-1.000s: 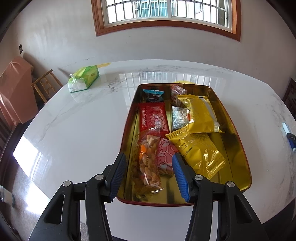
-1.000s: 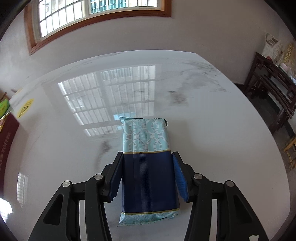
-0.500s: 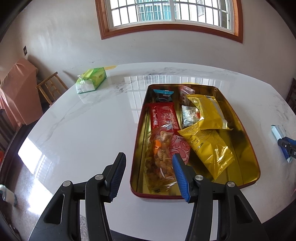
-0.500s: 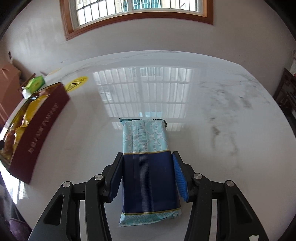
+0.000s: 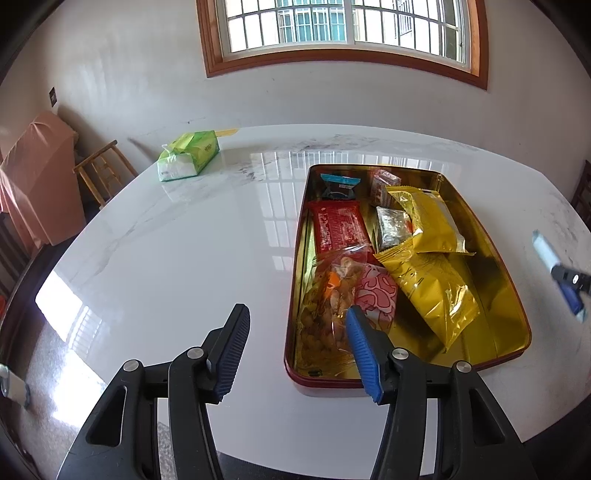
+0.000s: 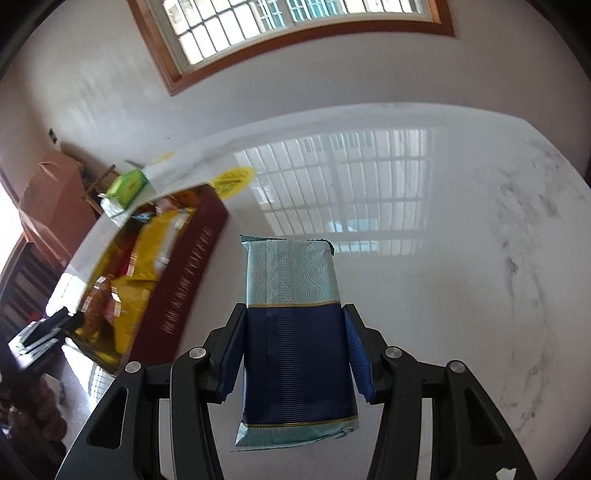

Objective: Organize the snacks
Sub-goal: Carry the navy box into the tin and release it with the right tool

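White marble table [image 5: 177, 258], glossy, mirrors the wood-framed window [image 5: 343, 33]. Left wrist view: gold tin [image 5: 509, 295] packed with snack bags, green tissue pack [image 5: 188, 155] far left, stool at the wall. Left gripper [image 5: 297, 325] empty, jaws just widened, apart over the tin's near corner. Right wrist view alone shows the right gripper [image 6: 293, 334] clamped on a blue-and-teal packet [image 6: 295, 332], beside the tin's maroon wall.
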Demonstrator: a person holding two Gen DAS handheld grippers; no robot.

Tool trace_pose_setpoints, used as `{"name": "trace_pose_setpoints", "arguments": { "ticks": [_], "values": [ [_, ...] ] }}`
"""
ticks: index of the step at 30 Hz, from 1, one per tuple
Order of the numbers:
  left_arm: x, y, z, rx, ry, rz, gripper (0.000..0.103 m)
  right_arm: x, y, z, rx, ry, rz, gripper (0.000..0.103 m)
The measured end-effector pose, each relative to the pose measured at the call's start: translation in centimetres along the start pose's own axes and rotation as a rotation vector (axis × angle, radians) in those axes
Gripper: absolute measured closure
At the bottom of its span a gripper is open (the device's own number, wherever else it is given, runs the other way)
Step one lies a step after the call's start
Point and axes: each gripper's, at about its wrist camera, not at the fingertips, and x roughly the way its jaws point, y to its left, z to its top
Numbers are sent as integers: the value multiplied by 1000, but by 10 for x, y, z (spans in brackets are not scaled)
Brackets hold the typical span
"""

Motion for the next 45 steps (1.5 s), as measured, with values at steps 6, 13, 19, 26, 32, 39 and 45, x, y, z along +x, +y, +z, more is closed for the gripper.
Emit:
{"name": "trace_pose_setpoints", "arguments": {
  "ticks": [6,13,19,26,32,39,45],
  "values": [
    [0,4,-1,-12,4,-12,44,-7,58,27,-94,-25,85,55],
    [-4,10,-1,-18,1,-16,43,14,117,44,-178,2,160,55],
    [-10,24,2,-55,-7,-50,43,33,155,56,-233,19,188,55],
    [-12,33,3,-68,-14,-42,43,61,173,62,-236,61,189,55],
    [-9,40,3,-69,-1,-21,43,86,183,65,-216,95,178,55],
    [-6,46,3,-79,2,-5,43,101,189,66,-204,114,168,55],
    [0,50,2,-83,14,4,43,109,192,63,-202,127,160,55]
  ]
}}
